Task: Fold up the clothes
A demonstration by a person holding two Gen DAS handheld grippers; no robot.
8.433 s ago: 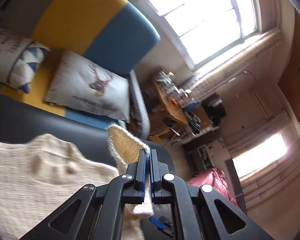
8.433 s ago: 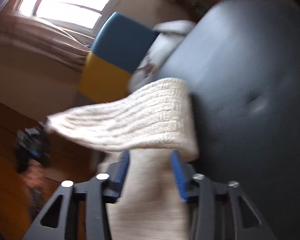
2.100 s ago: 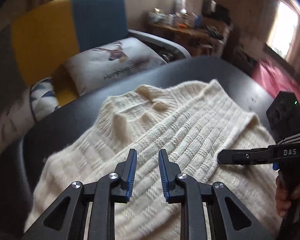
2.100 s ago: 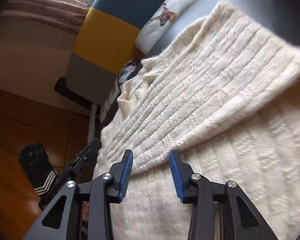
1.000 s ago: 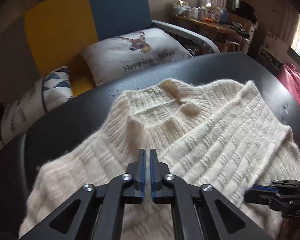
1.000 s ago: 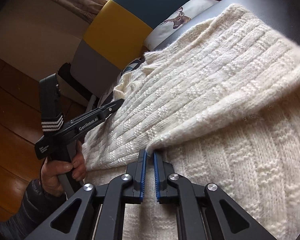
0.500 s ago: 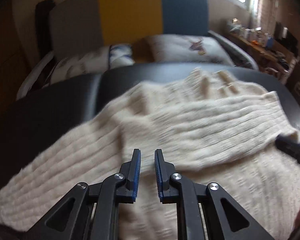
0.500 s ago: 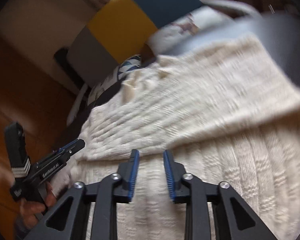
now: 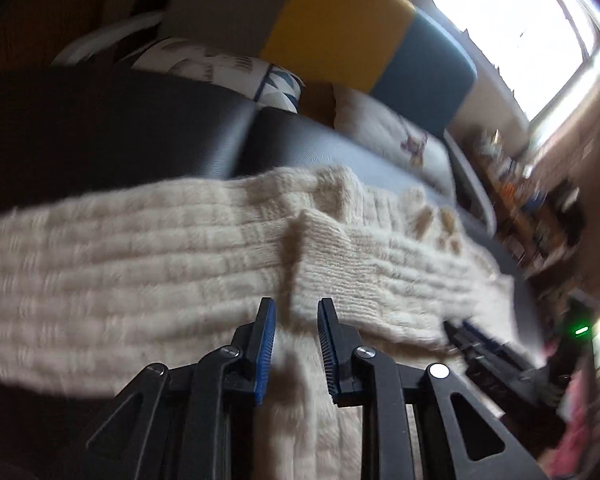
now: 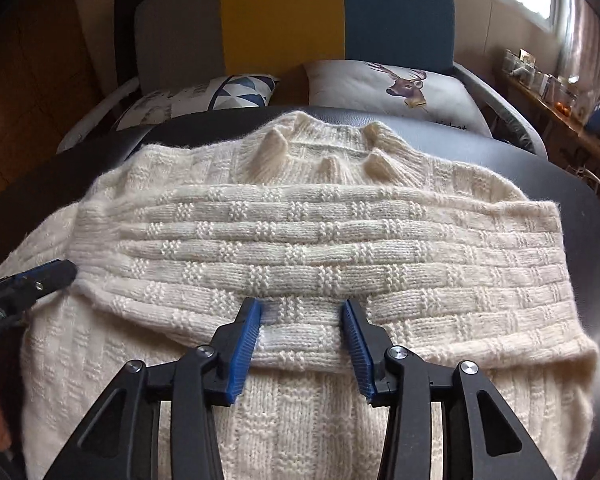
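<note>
Black surface (image 10: 580,200) — cream sweater (image 10: 300,240) sharp only in right view | both grippers' fingers just parted — ungripped.

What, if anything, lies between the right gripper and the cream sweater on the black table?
Nothing visible does. The right gripper, jaws just opened, hovers directly over the folded sleeve of the sweater; no fabric is pinched. The left gripper sits off at the sweater's left edge.

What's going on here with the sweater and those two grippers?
A person is folding a cream sweater on a black table, a handheld gripper in each hand. Both sleeves already lie folded across the chest. The right gripper and left gripper have just been opening; both stand open over the sweater, gripping nothing. The bottom half is not yet folded up.
</note>
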